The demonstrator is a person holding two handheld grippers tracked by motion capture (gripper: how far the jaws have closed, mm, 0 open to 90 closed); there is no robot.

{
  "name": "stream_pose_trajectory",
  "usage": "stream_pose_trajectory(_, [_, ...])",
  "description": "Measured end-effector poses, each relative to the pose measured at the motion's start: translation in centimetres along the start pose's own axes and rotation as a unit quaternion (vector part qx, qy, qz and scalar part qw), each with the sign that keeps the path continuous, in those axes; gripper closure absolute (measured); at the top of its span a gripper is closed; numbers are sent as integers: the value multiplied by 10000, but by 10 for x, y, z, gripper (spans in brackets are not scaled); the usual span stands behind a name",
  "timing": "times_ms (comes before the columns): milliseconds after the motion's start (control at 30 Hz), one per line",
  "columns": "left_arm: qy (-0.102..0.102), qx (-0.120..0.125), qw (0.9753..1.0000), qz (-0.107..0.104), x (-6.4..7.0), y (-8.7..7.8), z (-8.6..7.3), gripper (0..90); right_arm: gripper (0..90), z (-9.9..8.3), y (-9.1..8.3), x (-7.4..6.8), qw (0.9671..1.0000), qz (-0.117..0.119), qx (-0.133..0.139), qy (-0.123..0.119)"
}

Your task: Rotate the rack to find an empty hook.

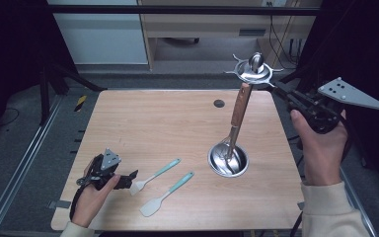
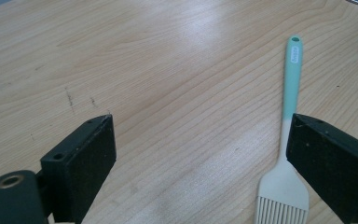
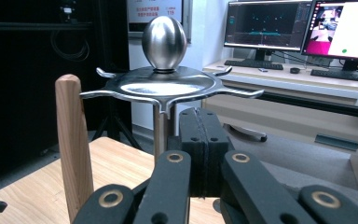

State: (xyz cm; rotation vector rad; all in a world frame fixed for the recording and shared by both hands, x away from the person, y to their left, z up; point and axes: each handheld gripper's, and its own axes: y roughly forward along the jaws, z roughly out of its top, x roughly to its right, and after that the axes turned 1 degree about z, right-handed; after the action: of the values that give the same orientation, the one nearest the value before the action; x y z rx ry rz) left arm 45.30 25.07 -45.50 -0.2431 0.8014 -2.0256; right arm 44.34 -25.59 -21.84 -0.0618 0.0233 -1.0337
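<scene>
Your left gripper is spread beside the brush near the tabletop's front-left corner; the right gripper, pressed together, needs lowering

A wooden table has a small dark round hole near its far edge. Beyond the table, on the far side, stands a light wooden cabinet. In the right gripper view, two lit monitors stand on a desk, with a keyboard in front of the left one.
</scene>
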Motion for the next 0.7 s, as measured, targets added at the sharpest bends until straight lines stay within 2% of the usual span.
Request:
stream_pose_trajectory(267, [-33,-21,10000,-6,-1,0,-1,81,900,4,0,-6,9999,53,54,-122])
stream_pose_trajectory(433, [-52,-15,10000,-25,-1,0,-1,80,900,4,2,-16,9996,115,21,-264])
stream_pose_trajectory(700, [-69,-23,10000,-46,-1,0,-2,80,900,3,5,-24,9994,188,22,-304])
